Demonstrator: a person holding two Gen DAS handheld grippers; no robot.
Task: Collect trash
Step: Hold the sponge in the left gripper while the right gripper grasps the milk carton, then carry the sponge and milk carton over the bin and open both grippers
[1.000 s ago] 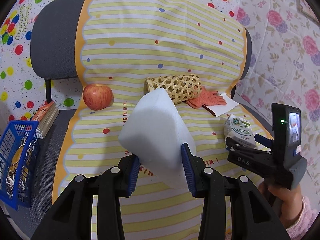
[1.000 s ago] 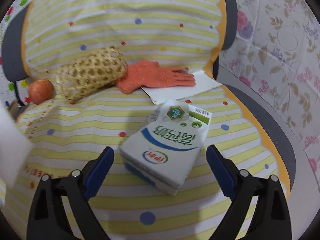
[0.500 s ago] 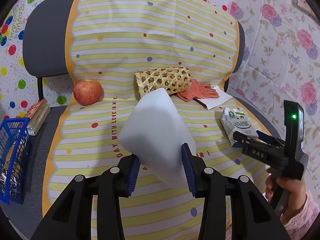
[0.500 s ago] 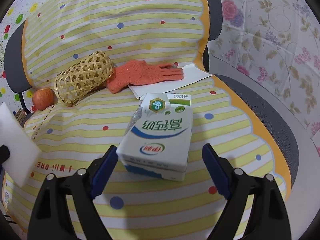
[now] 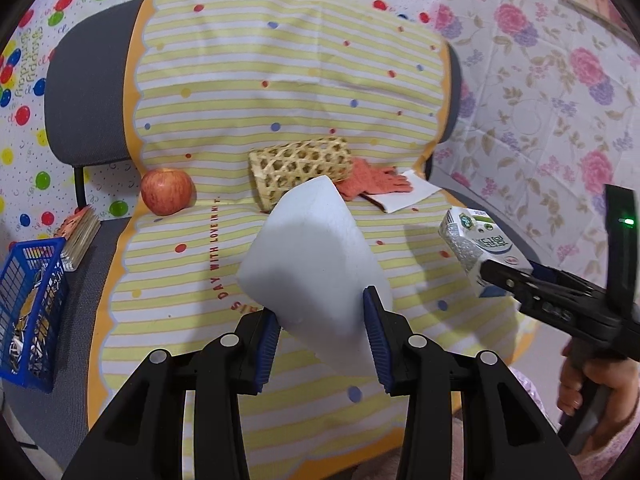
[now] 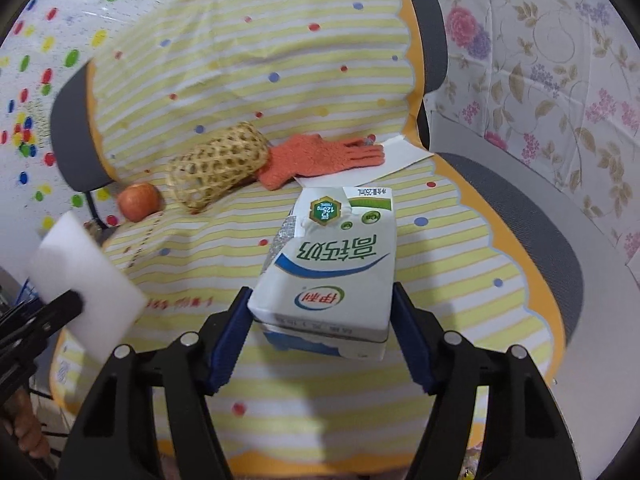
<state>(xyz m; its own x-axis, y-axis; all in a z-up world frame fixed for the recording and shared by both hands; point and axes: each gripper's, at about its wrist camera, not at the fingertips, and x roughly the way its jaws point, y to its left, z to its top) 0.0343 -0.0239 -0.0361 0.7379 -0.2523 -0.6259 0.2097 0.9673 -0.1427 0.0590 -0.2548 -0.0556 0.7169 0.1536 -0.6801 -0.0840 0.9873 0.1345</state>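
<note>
On the striped cloth [image 5: 224, 280] I read red letters, "DAY WITH LOVE IN NT.", while the milk carton [image 6: 328, 264] I hold shows "125mg" on its green badge, "250mL" at its top edge, and Chinese characters, upside down to me.

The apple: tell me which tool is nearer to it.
Left. The left tool, shut on a white foam block, sits closer to the apple; the right tool, closing around the milk carton, is farther across the seat.
</note>
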